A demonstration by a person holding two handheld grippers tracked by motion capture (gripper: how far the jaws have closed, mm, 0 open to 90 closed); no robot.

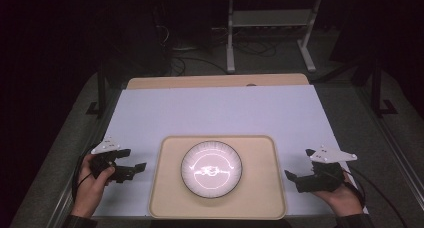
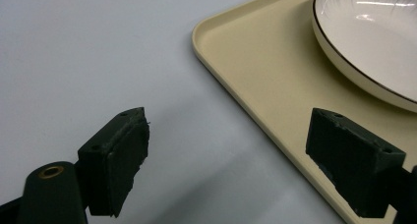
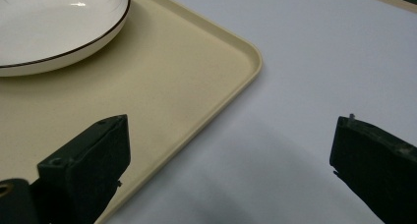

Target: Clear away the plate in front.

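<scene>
A white plate with a thin dark rim sits upright in the middle of a beige tray. The tray lies flat at the table's near edge.

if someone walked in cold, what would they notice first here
A shiny white plate with a thin dark rim sits in the middle of a beige tray at the near edge of the pale table cover. The left gripper and right gripper flank the tray, jaws open and holding nothing.
</scene>
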